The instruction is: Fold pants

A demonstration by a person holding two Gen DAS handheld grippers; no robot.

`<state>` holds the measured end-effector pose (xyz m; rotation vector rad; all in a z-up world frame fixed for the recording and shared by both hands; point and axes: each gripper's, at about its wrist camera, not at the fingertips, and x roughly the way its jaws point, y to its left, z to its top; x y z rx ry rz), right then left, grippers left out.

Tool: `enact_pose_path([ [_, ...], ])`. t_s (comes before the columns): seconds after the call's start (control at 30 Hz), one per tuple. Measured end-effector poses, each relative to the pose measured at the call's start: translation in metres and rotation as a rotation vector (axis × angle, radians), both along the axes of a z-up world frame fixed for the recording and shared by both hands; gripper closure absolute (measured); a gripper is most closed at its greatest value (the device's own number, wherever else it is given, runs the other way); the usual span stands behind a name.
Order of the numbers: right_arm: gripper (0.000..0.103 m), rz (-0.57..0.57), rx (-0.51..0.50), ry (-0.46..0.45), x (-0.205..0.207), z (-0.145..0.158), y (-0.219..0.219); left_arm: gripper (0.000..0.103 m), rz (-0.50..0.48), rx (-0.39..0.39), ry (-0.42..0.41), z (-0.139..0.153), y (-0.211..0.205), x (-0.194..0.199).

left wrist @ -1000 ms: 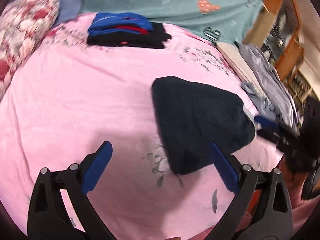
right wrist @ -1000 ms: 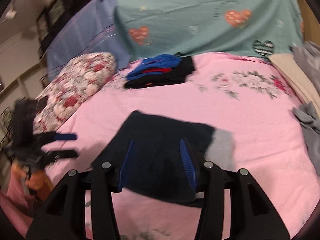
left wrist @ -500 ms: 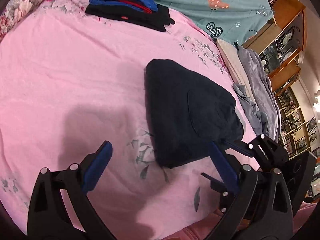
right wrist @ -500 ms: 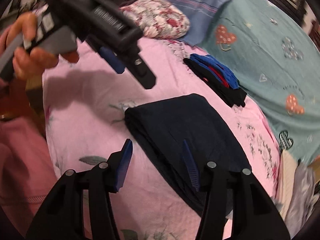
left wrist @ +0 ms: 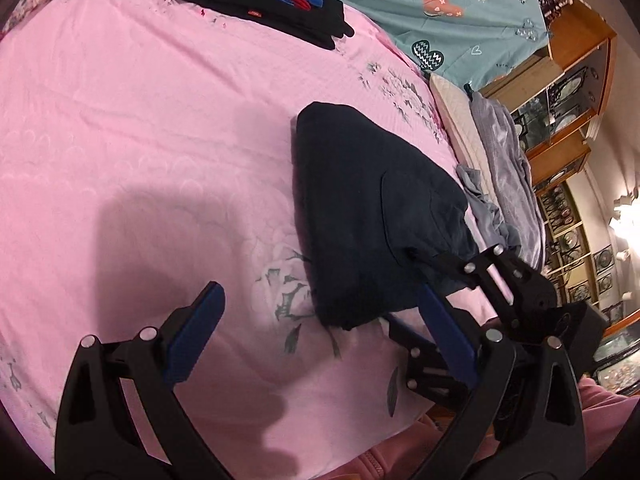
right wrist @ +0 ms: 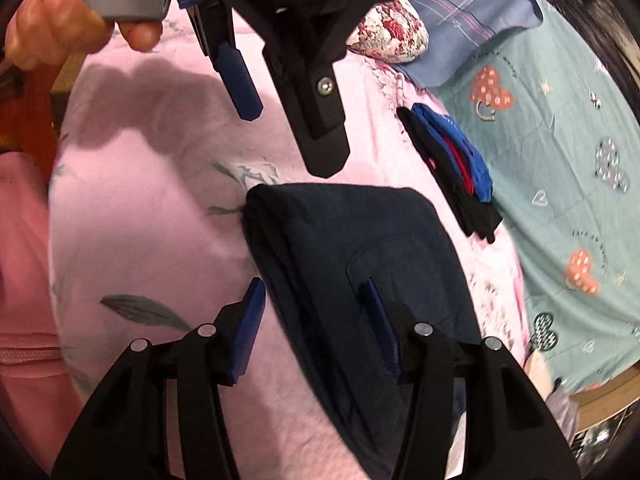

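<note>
Dark navy pants [left wrist: 372, 208] lie folded into a compact bundle on the pink floral bedsheet [left wrist: 140, 120]. My left gripper [left wrist: 320, 320] hovers open above the sheet at the bundle's near corner, with nothing between its fingers. My right gripper [left wrist: 404, 288] comes in from the right at the bundle's near edge. In the right wrist view, the right gripper [right wrist: 316, 320] straddles the thick folded edge of the pants [right wrist: 360, 232]: one pad is over the sheet, the other over the cloth, and neither presses. The left gripper [right wrist: 288, 136] hangs open above the pants' far corner, held by a hand [right wrist: 60, 28].
A stack of folded black, red and blue clothes [left wrist: 260, 4] sits at the far side of the bed against a teal blanket [left wrist: 440, 8]. Grey garments [left wrist: 500, 168] lie along the bed's right edge, by a wooden cabinet [left wrist: 572, 80]. A floral pillow [right wrist: 392, 36] lies beyond.
My right gripper rolled and swung in to the pants' near edge, entering the left wrist view from the right. My left gripper sank slightly and tilted. The pants have not moved.
</note>
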<state>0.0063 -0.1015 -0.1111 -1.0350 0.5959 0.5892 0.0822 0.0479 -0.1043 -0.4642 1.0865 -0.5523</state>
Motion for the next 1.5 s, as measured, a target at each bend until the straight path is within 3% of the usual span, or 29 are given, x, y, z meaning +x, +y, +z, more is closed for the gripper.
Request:
enact_pose_path([
  [0.07, 0.057, 0.0, -0.015, -0.017, 0.003, -0.003, 0.002, 0.004, 0.002, -0.024, 0.012, 0.0, 0.004, 0.002],
  [0.13, 0.073, 0.011, -0.034, -0.05, 0.001, -0.005, 0.002, 0.004, 0.014, -0.029, 0.017, 0.001, 0.007, 0.005],
  [0.23, 0.084, 0.003, -0.006, -0.063, -0.001, 0.002, -0.002, 0.004, 0.003, -0.061, 0.024, 0.003, 0.005, 0.01],
  [0.57, 0.09, -0.05, 0.107, -0.079, -0.001, 0.032, -0.016, 0.007, -0.153, -0.301, 0.112, -0.013, -0.046, 0.028],
  [0.63, 0.09, -0.055, 0.124, -0.076, -0.002, 0.032, -0.017, 0.025, -0.16, -0.312, 0.125, -0.019, -0.055, 0.031],
  [0.8, 0.088, -0.065, 0.145, -0.03, -0.012, 0.029, -0.026, 0.046, -0.154, -0.266, 0.123, -0.031, -0.063, 0.035],
  [0.93, 0.071, -0.107, 0.219, 0.092, -0.018, 0.042, -0.058, 0.051, -0.169, -0.242, 0.087, -0.031, -0.065, 0.034],
  [1.03, 0.058, -0.235, 0.391, 0.168, -0.004, 0.065, -0.1, 0.051, -0.171, -0.203, 0.051, -0.03, -0.069, 0.031],
  [1.17, 0.044, -0.543, 0.722, 0.202, 0.034, 0.091, -0.188, 0.051, -0.17, -0.163, 0.024, -0.028, -0.072, 0.029],
  [1.27, 0.042, -0.723, 0.918, 0.382, 0.065, 0.074, -0.241, 0.051, -0.173, -0.166, 0.027, -0.029, -0.069, 0.031],
  [1.4, 0.042, -0.869, 0.971, 0.661, 0.095, 0.026, -0.262, 0.051, -0.178, -0.163, 0.027, -0.029, -0.068, 0.03],
  [1.5, 0.042, -0.885, 1.005, 0.785, 0.111, 0.008, -0.262, 0.051, -0.181, -0.163, 0.026, -0.029, -0.067, 0.031],
])
